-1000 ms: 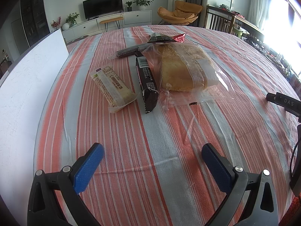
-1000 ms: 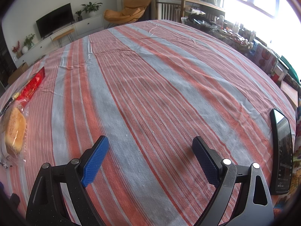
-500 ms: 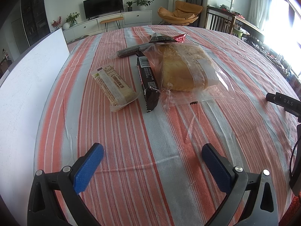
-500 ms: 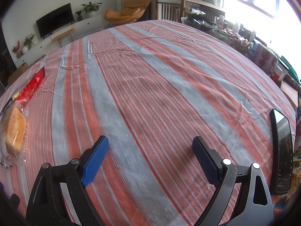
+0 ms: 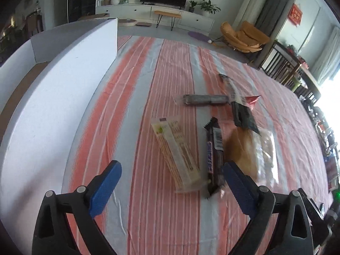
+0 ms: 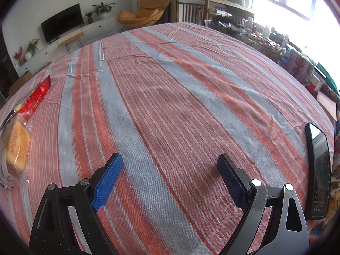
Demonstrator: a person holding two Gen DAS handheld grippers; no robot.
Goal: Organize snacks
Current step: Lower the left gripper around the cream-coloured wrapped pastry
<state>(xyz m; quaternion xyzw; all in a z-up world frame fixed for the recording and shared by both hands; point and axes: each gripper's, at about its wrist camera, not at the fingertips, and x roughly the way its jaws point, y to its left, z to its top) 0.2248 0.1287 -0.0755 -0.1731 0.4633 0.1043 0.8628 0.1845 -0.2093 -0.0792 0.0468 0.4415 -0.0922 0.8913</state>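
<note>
In the left wrist view a beige wrapped bar [image 5: 176, 153] and a dark chocolate bar [image 5: 213, 155] lie side by side on the striped cloth. A bagged bread loaf [image 5: 252, 155] sits to their right. Farther off lie a long grey packet [image 5: 204, 99], a dark packet [image 5: 244, 114] and a red packet tip [image 5: 252, 98]. My left gripper [image 5: 172, 182] hovers just before the two bars, its jaws closing; the bars' near ends show between the fingertips, untouched by the pads. My right gripper [image 6: 170, 176] stands open over bare cloth, with the bread [image 6: 17, 148] and red packet [image 6: 37, 95] far to its left.
A large white open box [image 5: 53, 97] stands along the left side of the table, its brown floor showing. A dark phone-like screen [image 6: 318, 170] lies at the table's right edge. Chairs and a cluttered side table stand beyond the far edge.
The left gripper has advanced toward the snacks and rolled, so the bars now sit at its fingertips, and its jaws have narrowed a little. The right gripper has not moved.
</note>
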